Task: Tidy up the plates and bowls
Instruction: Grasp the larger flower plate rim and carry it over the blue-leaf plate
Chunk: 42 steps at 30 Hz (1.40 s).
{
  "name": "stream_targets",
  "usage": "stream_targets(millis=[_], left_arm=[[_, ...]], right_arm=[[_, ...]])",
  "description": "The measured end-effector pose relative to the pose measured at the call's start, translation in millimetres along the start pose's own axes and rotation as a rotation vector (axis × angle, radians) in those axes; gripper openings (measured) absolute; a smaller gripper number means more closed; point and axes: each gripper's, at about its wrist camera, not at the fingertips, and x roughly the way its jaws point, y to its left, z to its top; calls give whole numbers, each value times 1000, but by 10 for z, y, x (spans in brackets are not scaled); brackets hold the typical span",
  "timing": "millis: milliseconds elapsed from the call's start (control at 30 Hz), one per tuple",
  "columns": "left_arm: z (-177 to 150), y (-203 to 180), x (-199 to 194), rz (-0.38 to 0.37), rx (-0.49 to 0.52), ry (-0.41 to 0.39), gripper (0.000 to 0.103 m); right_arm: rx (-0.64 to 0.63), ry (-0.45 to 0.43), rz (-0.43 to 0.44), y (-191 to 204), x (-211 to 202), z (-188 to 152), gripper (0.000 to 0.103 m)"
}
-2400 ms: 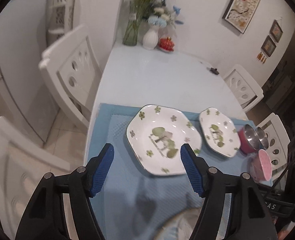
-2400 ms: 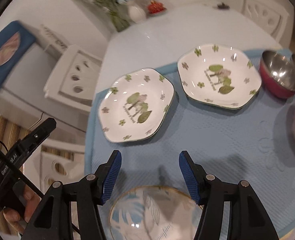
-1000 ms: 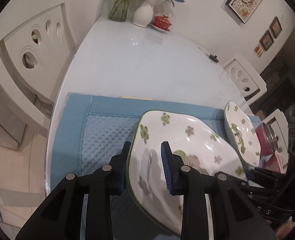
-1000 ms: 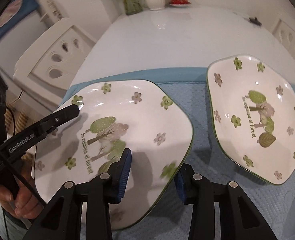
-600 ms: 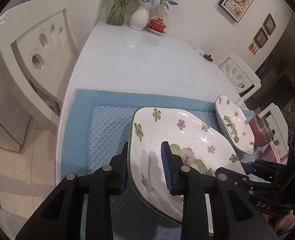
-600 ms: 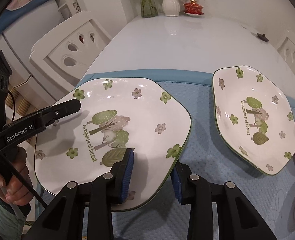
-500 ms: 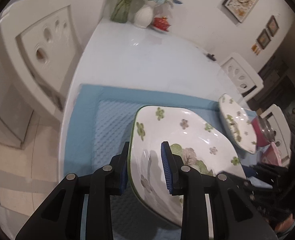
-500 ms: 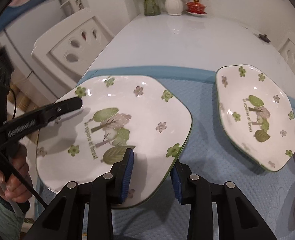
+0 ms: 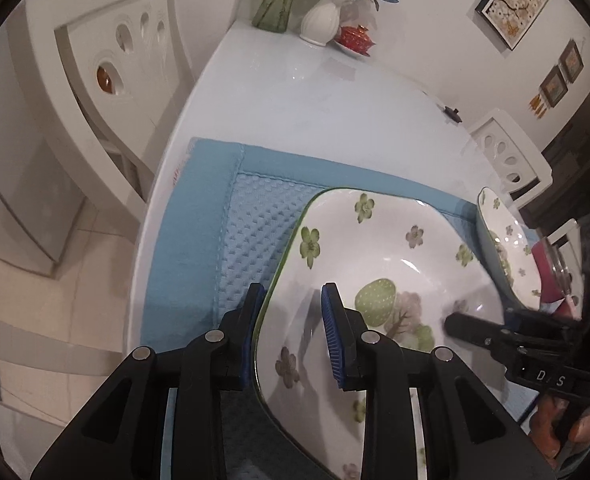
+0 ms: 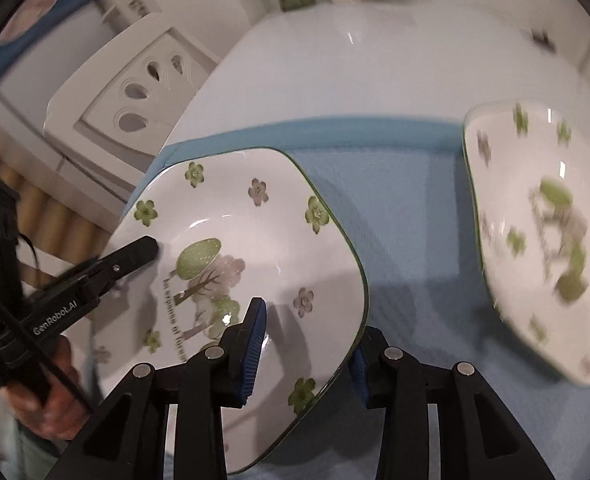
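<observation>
Item one: flowered plate (image 9: 395, 272), white with a green rim, printed with small blossoms and a tree motif. It sits tilted above the blue mat (image 9: 199, 216), gripped at two opposite edges by my two tools.

Item two: my left gripper (image 9: 291, 332), black frame with blue ribbed pads. Its jaws are clamped onto the plate's near rim, one pad under the edge, the other pressing on the inside face.

Item three: my right gripper (image 10: 307, 344), same build. One pad lies on the plate's inner face beside the tree print; the other sits beneath the rim, largely hidden by it. Its jaws have just been opening a little with the plate's edge between them, and the pads appear to bear on the rim from both sides.

Item four: second flowered plate (image 10: 535, 232), same pattern, lying on the mat to the right of the held one, apart from it and blurred in the right wrist view.

Item five: pink bowl (image 9: 545, 276), only a sliver showing past the second plate at the mat's far right end.

Item six: white table (image 9: 335, 112) under the mat, with a white vase (image 9: 321, 20) of flowers, a glass vase (image 9: 275, 8) and a red lidded pot (image 9: 355, 38) at its far end.

Item seven: white chair (image 9: 107, 80) beside the table's left edge.
</observation>
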Motion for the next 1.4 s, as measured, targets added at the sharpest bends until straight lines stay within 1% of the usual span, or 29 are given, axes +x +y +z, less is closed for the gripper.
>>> stream_targets(millis=[67, 233, 300, 400, 500, 567, 667, 733, 900, 1100, 1267, 1400], left_arm=[[4, 11, -57, -11, -8, -11, 25], [32, -54, -278, -21, -4, -55, 25], [29, -115, -385, -31, 7, -72, 25], [1, -224, -561, -26, 41, -99, 25], [-26, -287, -694, -46, 53, -107, 25], [-43, -338, -815, -57, 58, -129, 25], [-82, -402, -1004, -76, 70, -149, 25], [-155, -473, -1159, -80, 98, -163, 25], [-329, -591, -1401, -96, 140, -180, 25], [-645, -751, -1624, -117, 201, -155, 25], [-973, -844, -1710, -144, 216, -120, 25], [-1264, -910, -1710, -173, 243, -67, 25]], right_arm=[[-34, -3, -17, 46, -31, -13, 37], [-25, -19, 6, 97, -199, -98, 37], [-25, -32, 14, 138, -326, -139, 36], [-32, -56, -1, 170, -496, -190, 36], [-49, -80, -15, 219, -643, -255, 35], [-69, -99, -28, 279, -761, -312, 35], [-83, -126, -27, 346, -981, -430, 35], [-88, -144, -27, 364, -1130, -528, 35], [-87, -178, -20, 414, -1381, -799, 35], [-102, -203, -50, 471, -1690, -1172, 35], [-84, -188, -61, 456, -1823, -1578, 35], [-89, -168, -76, 421, -1896, -1924, 35]])
